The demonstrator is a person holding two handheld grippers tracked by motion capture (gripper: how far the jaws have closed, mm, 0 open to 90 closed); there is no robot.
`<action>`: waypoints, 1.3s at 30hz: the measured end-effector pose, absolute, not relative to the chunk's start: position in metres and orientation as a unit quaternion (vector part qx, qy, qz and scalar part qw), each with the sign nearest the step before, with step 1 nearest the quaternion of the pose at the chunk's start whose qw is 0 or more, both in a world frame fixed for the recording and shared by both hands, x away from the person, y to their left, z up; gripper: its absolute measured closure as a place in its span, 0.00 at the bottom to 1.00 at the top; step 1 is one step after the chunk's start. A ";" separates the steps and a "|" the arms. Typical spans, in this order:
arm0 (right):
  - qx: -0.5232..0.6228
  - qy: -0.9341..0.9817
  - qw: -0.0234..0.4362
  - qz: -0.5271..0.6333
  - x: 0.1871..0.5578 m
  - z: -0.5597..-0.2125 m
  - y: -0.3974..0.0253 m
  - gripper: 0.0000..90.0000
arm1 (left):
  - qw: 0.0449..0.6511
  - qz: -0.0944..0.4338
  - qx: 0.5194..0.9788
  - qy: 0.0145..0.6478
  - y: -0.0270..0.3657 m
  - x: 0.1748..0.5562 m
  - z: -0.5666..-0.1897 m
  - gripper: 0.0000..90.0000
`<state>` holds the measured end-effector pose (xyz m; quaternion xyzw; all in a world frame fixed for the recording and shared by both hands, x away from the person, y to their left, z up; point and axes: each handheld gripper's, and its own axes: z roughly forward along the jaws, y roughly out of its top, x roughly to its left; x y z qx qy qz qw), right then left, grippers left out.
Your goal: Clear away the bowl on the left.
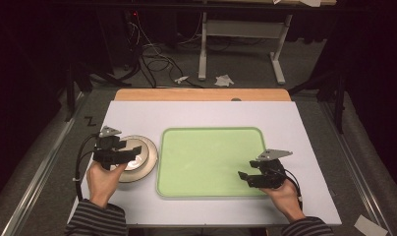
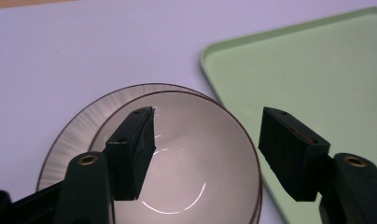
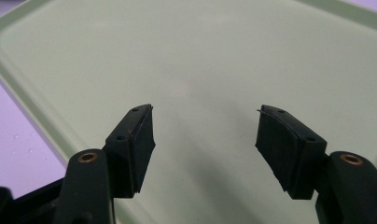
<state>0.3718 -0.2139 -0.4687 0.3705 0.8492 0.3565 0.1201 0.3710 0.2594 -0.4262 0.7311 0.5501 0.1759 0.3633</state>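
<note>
White table (image 1: 196, 115) carries a green tray (image 1: 211, 162) and, left of it, a bowl (image 1: 137, 158) on a plate (image 2: 79, 126), with left tongs (image 1: 123, 153) gaping empty over the bowl and right tongs (image 1: 248, 177) gaping empty over the tray.

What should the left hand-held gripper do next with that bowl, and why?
Probably lower a little and close on the bowl's near rim. The left hand-held gripper hangs open above the bowl, which sits on a plate beside the green tray, one jaw over its inside and one outside.
</note>
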 end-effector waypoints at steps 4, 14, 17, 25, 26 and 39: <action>0.372 0.848 0.121 0.358 0.372 -0.468 -0.214 0.43 | 0.358 0.180 0.725 0.560 0.267 0.371 -0.427 0.40; 0.366 0.852 0.119 0.354 0.372 -0.469 -0.213 0.43 | 0.321 0.200 0.710 0.595 0.289 0.374 -0.435 0.40; 0.370 0.852 0.115 0.353 0.371 -0.469 -0.212 0.43 | 0.311 0.200 0.700 0.612 0.299 0.377 -0.440 0.40; 0.369 0.853 0.116 0.351 0.371 -0.470 -0.212 0.43 | 0.289 0.180 0.685 0.644 0.313 0.383 -0.452 0.41; 0.368 0.853 0.117 0.352 0.371 -0.470 -0.212 0.43 | 0.286 0.178 0.685 0.646 0.314 0.384 -0.454 0.41; 0.367 0.854 0.119 0.349 0.371 -0.470 -0.210 0.43 | 0.274 0.121 0.687 0.662 0.313 0.395 -0.470 0.43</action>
